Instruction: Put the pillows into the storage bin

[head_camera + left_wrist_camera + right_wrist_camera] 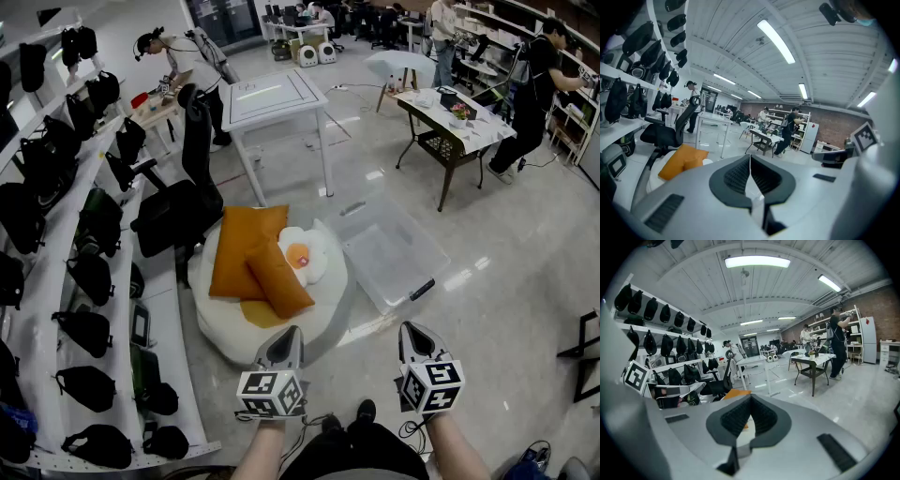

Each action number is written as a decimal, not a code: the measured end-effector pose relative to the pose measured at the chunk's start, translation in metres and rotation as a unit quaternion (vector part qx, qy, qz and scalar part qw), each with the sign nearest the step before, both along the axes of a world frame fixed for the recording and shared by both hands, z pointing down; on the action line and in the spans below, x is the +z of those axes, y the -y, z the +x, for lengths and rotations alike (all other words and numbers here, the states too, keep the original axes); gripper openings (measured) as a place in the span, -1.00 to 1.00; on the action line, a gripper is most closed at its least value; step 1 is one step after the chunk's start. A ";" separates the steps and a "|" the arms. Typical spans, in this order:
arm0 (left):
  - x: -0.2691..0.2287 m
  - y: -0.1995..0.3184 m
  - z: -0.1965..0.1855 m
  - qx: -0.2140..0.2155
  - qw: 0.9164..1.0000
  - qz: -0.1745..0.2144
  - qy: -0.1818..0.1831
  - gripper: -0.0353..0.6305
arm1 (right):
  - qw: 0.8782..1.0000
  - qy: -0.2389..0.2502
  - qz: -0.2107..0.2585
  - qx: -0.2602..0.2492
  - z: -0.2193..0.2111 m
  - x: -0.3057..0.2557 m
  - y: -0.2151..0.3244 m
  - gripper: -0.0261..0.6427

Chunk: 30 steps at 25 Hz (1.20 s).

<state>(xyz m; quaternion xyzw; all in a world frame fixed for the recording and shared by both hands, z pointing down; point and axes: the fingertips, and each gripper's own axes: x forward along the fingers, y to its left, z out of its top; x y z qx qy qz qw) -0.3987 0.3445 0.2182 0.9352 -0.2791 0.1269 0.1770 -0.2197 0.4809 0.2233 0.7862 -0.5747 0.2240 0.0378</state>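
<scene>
- L tongs point(289, 336) and R tongs point(411, 333): both low in head view, jaws pressed together, nothing between. Each gripper view shows its ribbed pads meeting, empty.
- Pillows piled on white pouf point(217, 336), mid head view. None in bin point(392, 255) yet.
- Top of pile: long pillow point(278, 277), orange, axis approx 11-to-5 o'clock. Its near end points toward L tongs.
- Big pillow point(239, 246), also orange, lies under it, off to 10 o'clock. Egg pillow point(307, 255) is just beside at 2 o'clock. Yellow pillow point(261, 316) pokes out underneath on the near side.
- Key relation: pile sits at 12 o'clock from L tongs, near. From R tongs it's at approx 10 o'clock, further off. So L is the nearer hand for the first grab, prob. the long pillow.
- Bin: clear, on floor, at 3 o'clock from pile, touching or just beside pouf; can't tell which. About 12 o'clock from R tongs.
- Judgement: jaws must open first, then L goes in at 12, biting across the pillow's short axis. Carry is then a swing toward 2 o'clock.
</scene>
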 end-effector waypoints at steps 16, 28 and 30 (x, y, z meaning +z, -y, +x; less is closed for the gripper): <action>0.005 -0.012 0.048 -0.027 0.999 0.019 0.020 -0.69 | 0.999 -0.018 0.040 0.011 0.051 -0.014 -0.021 -0.92; 0.028 0.023 0.065 -0.048 0.998 -0.005 0.050 -0.39 | 0.999 0.033 0.025 0.024 0.087 0.009 -0.005 -0.79; 0.035 0.041 0.068 -0.055 0.997 -0.010 0.052 -0.38 | 0.999 0.035 0.019 0.019 0.092 0.015 0.011 -0.75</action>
